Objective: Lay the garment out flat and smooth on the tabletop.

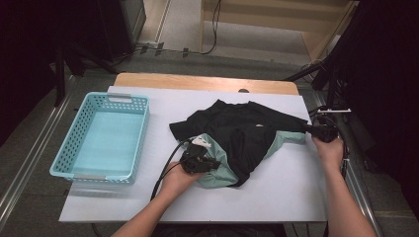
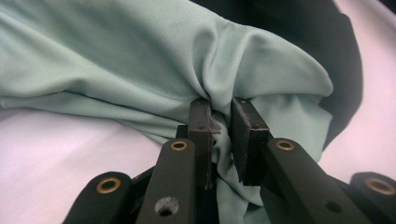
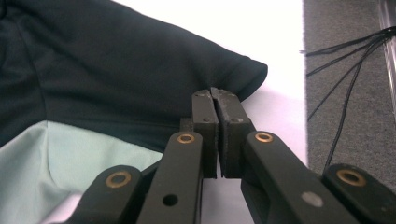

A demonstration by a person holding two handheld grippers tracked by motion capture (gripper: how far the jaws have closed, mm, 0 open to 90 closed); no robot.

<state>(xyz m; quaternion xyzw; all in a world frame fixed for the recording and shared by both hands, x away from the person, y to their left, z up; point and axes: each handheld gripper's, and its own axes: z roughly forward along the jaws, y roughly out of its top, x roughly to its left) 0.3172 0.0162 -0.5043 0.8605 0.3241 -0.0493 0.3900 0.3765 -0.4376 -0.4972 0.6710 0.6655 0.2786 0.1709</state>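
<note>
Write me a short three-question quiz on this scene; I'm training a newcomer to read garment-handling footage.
1. True or false: the left claw pinches mint-green fabric of the shirt.
2. What colour is the sleeve edge where the right claw is closed?
3. On which side of the high view does the basket stand: A left, B right?

Key: 1 true; 2 black; 3 A.

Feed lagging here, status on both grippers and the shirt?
Left gripper shut on shirt, green part. Right gripper shut on black sleeve edge. Basket apart, nothing in the way.
</note>
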